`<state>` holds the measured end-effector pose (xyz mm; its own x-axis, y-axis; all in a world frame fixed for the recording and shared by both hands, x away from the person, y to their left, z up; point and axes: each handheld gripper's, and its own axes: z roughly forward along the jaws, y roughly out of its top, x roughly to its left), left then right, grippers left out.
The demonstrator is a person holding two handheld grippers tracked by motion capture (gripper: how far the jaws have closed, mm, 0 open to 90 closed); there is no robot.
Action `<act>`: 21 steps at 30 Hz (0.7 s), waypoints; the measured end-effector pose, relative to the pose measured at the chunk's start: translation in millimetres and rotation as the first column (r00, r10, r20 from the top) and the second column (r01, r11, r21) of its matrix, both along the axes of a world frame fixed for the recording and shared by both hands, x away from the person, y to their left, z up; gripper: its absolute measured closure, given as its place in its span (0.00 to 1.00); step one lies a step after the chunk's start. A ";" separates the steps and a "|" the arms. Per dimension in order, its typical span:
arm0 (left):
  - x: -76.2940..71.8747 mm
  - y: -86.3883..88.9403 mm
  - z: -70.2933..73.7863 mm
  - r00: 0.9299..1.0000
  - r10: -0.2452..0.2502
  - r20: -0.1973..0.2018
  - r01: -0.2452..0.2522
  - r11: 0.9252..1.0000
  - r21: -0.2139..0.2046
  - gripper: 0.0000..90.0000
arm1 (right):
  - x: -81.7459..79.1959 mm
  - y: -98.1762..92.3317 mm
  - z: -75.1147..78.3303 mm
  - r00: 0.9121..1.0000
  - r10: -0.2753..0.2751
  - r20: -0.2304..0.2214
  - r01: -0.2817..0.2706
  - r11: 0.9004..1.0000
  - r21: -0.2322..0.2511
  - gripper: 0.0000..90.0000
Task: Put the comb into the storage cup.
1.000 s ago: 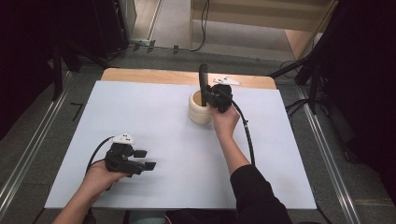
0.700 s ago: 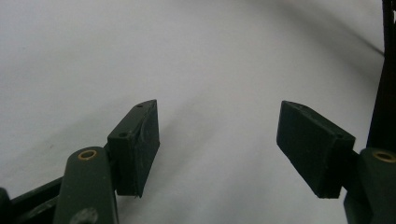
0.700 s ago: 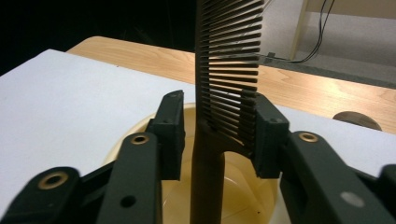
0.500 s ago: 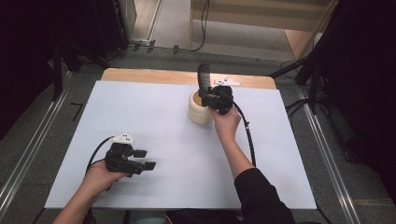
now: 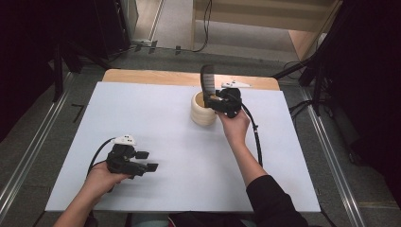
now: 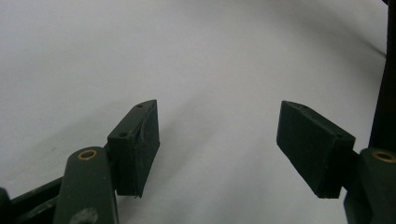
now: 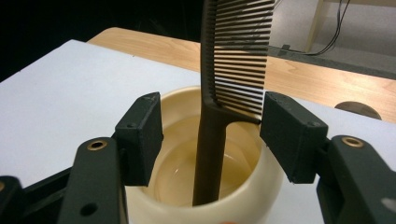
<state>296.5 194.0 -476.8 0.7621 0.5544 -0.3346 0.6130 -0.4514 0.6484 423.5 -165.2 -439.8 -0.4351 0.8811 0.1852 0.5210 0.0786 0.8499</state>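
Comb [image 7: 233, 60] upright in cup [image 7: 187, 186] | handle foot hidden | top cropped

Looking down from above onto the white table [image 5: 156, 123]; riding close behind jaws, one facing bare table, one sharing the cream cup [image 7: 205, 186].

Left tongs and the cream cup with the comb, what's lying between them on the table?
Nothing: in the high view only bare white table lies between the left tongs and the cup.

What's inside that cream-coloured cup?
A black comb stands in the cup, handle down, teeth sticking up above the rim. The handle's foot is hidden behind the near wall of the cup. Nothing else shows inside.
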 end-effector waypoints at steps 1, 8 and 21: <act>0.0 0.1 0.0 1.000 -0.001 0.000 0.001 1.000 0.001 0.34 | -1.2 -1.1 0.3 1.000 0.005 -0.002 -0.005 1.000 0.003 0.41; 0.0 0.8 0.2 1.000 0.004 0.001 -0.004 1.000 0.003 0.34 | -10.4 -11.5 3.3 1.000 0.011 -0.011 -0.010 1.000 0.009 0.39; 0.0 1.5 0.6 1.000 0.008 0.004 -0.008 1.000 0.002 0.34 | -29.3 -30.0 4.3 0.999 0.030 -0.025 -0.029 0.999 0.026 0.38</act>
